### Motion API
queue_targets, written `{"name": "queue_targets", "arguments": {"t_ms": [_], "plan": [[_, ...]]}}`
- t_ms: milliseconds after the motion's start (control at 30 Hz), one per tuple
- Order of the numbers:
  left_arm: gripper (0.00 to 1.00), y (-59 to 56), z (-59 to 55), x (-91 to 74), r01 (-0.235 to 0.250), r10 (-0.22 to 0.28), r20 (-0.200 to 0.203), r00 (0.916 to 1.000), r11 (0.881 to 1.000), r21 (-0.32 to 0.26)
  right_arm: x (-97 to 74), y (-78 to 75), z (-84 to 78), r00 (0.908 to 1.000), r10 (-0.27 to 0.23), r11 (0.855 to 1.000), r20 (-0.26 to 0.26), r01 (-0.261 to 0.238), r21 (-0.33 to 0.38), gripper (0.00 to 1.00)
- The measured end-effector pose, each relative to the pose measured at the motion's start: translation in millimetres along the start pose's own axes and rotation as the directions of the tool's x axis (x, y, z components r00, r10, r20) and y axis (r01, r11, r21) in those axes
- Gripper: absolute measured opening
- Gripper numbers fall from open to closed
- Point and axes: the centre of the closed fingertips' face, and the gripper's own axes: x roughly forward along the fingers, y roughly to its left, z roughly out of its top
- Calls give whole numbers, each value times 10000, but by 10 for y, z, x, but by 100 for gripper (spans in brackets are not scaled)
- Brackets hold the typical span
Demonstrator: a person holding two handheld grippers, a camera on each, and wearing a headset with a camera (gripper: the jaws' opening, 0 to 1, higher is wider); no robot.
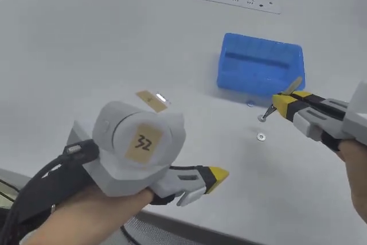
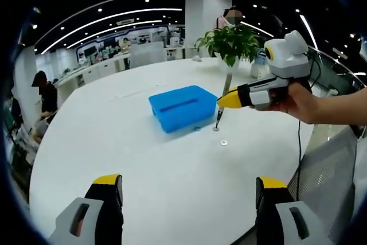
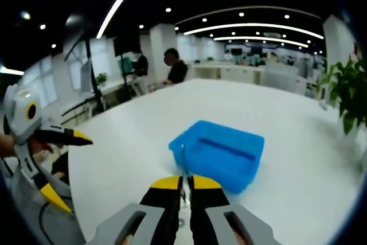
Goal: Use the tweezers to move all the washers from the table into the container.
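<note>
Pick-up step, by the look of it. Right gripper (image 1: 281,101) is clamped tight on the tweezers (image 1: 267,112), their tips low over the tabletop (image 1: 114,38), just beside a loose washer (image 1: 261,137) off the container's (image 1: 252,84) near side. Left gripper (image 2: 188,185) is wide open and empty. Next move needs the tips around the washer, then a pinch.

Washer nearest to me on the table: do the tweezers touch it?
Apart. The head view shows bare table between the washer and the tip of the tweezers held by the right hand-held gripper.
</note>
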Motion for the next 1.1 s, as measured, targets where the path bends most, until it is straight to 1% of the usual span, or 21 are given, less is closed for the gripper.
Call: {"name": "queue_targets", "arguments": {"t_ms": [133, 300, 433, 633, 700, 767, 867, 900, 967, 1100], "plan": [[99, 11, 0, 4, -20, 20, -42, 10000, 10000, -22, -14, -16, 156, 9995, 46, 10000, 312, -46, 24, 1], [99, 12, -11, -3, -43, 44, -103, 9999, 10000, 84, -15, -69, 307, 9982, -9, 10000, 599, 5, 53, 1], [99, 13, -8, -7, -17, 18, -87, 10000, 10000, 76, 3, -118, 388, 9974, -37, 10000, 720, 39, -26, 1], [99, 40, 2, -2, -113, 114, -113, 9999, 9999, 131, 53, -198, 500, 9958, -139, 9998, 906, 155, -160, 1], [99, 40, 4, -5, -100, 101, -131, 9999, 9999, 98, 86, -226, 545, 9953, -165, 9998, 956, 178, -132, 1], [99, 43, 18, -7, -144, 145, -54, 9999, 9999, 85, 112, -236, 596, 9943, -171, 9997, 1048, 187, -149, 1], [99, 31, 5, 4, -122, 123, -105, 9999, 9999, 50, 165, -256, 661, 9933, -186, 9995, 1137, 212, -219, 1], [99, 28, 4, 7, -113, 113, -116, 9999, 9999, 47, 207, -297, 680, 9930, -175, 9996, 1169, 202, -219, 1], [99, 24, 4, 9, -103, 104, -121, 9999, 9999, 63, 261, -324, 712, 9920, -182, 9996, 1246, 208, -197, 1], [99, 28, -6, 13, -105, 106, -175, 9998, 9999, 83, 398, -389, 690, 9925, -229, 9995, 1202, 256, -209, 1]]}}
